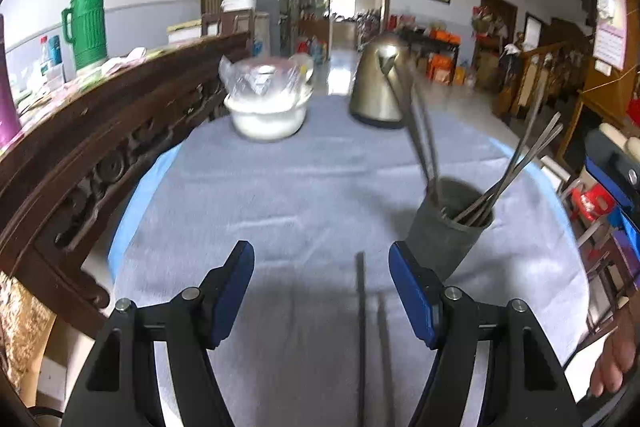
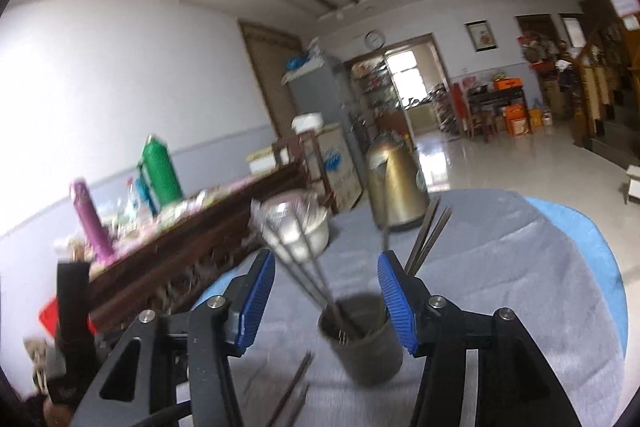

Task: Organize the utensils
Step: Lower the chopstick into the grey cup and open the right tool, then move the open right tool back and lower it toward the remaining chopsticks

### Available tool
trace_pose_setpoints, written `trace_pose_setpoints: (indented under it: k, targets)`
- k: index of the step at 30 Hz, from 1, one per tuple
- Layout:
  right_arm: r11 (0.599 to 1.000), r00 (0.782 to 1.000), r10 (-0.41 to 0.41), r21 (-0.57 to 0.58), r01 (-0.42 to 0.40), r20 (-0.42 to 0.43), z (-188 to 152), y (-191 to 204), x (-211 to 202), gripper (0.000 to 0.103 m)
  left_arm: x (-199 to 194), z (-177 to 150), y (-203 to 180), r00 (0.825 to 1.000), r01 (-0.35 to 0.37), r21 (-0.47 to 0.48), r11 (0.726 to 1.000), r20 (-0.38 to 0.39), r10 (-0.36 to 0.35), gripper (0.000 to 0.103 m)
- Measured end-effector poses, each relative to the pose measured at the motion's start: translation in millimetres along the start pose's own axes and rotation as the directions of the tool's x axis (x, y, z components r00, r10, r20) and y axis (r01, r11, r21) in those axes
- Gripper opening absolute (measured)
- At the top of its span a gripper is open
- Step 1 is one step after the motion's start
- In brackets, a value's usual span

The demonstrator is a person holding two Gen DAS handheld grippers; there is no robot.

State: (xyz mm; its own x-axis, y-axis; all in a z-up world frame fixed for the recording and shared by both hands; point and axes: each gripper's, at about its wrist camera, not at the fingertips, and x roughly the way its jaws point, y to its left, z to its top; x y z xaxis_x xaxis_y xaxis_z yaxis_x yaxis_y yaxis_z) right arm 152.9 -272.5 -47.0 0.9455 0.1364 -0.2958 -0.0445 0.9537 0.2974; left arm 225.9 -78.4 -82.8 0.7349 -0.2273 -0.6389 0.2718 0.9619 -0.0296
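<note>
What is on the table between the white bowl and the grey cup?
Just bare grey cloth between the white bowl and the grey cup, seen in the left wrist view.

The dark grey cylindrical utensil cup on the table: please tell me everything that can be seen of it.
The dark grey cylindrical utensil cup is an open-topped holder, matt, perhaps metal. It stands on the grey cloth-covered table, just ahead of the left gripper's right blue finger pad. Several thin metal chopsticks stand in it, leaning out in two bunches. More dark chopsticks lie flat on the cloth beside it. Neither the left gripper nor the right gripper, both open, touches it.
</note>
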Motion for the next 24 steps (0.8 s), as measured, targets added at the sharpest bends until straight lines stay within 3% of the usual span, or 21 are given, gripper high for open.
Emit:
trace_pose_setpoints:
  k: [9,24]
  targets:
    - [1.0,0.989,0.02,0.027,-0.016,-0.145,-39,7,22,0.055,7,-9,11,0.997,-0.058,0.013,0.998,-0.051,0.059,0.071]
    - [0.999,0.965,0.043,0.035,-0.035,-0.26,-63,18,41,0.047,15,-19,16,0.991,-0.086,0.024,0.996,-0.105,0.088,0.071]
